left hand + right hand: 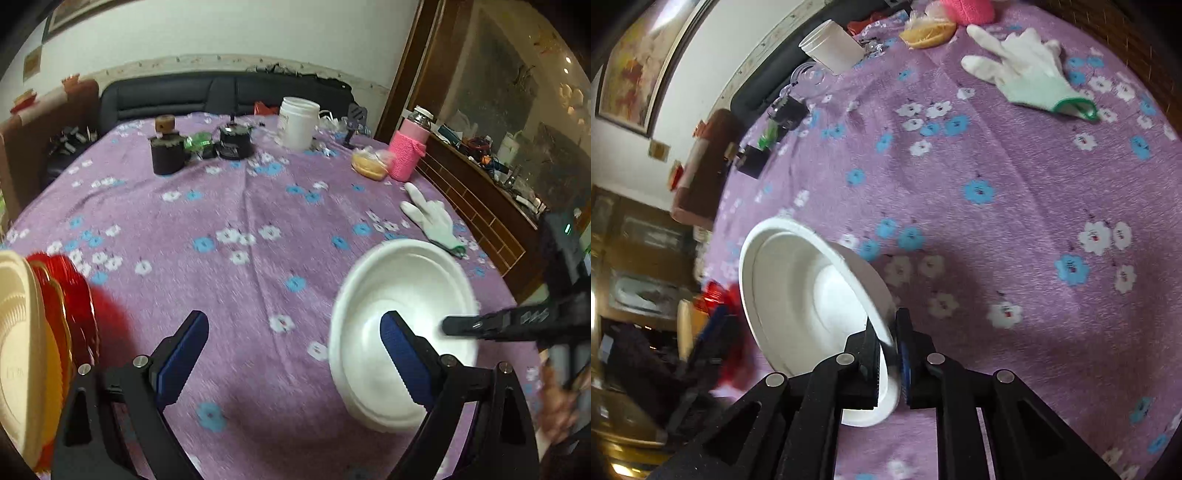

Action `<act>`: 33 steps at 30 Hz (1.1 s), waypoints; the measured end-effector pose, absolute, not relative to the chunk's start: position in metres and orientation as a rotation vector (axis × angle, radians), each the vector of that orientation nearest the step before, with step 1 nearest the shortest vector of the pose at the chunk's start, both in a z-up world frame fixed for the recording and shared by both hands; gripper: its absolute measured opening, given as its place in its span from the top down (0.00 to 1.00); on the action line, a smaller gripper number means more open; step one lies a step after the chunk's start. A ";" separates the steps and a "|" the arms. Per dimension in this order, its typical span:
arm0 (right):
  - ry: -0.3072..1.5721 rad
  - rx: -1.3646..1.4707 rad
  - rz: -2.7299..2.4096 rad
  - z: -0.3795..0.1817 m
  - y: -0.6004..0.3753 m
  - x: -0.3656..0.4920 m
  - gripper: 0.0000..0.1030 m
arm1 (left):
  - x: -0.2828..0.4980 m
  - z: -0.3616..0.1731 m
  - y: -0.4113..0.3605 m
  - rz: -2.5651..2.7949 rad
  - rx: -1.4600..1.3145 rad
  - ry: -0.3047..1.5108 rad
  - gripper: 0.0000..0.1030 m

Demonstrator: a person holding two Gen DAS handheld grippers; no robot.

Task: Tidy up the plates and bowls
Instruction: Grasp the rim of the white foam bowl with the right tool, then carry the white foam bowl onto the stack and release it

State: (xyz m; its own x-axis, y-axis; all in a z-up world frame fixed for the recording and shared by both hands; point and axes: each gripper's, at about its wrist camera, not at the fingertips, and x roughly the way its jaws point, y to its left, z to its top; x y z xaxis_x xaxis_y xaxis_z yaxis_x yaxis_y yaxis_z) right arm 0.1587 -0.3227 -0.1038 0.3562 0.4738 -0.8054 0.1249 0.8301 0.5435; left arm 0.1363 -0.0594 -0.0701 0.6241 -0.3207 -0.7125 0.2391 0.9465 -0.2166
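Note:
A white bowl (pixel 402 295) hangs tilted over the purple flowered tablecloth (pixel 240 221), pinched at its rim by my right gripper (pixel 448 326), which reaches in from the right. In the right wrist view that gripper (pixel 891 343) is shut on the rim of the white bowl (pixel 809 291). My left gripper (pixel 291 332) stands open above the cloth with nothing between its blue-padded fingers (pixel 184 354). A stack of plates (pixel 37 339), cream in front with yellow and red behind, stands on edge at the far left, and shows blurred red (pixel 727 299) in the right wrist view.
At the table's far side stand a white tub (pixel 297 122), dark jars (pixel 166 151), a black pot (pixel 236 140), a pink knitted bottle (pixel 408 151) and a bag of food (pixel 371 164). A white glove (pixel 430 218) lies at the right. A wooden sideboard (pixel 480 206) borders the table.

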 end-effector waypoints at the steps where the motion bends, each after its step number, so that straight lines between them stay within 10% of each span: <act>1: 1.190 0.575 0.243 -0.107 -0.322 0.156 0.89 | 0.136 -0.070 -0.061 -0.317 -0.110 0.853 0.09; 12: 1.030 0.470 0.228 -0.106 -0.322 0.124 0.82 | 0.147 -0.088 -0.106 -0.308 -0.025 0.993 0.13; 17: 0.998 0.463 0.222 -0.108 -0.322 0.116 0.82 | 0.155 -0.105 -0.130 -0.348 -0.010 1.081 0.74; 33: 0.832 0.349 0.343 -0.033 -0.250 0.089 0.83 | 0.081 -0.021 -0.053 -0.182 0.022 0.878 0.74</act>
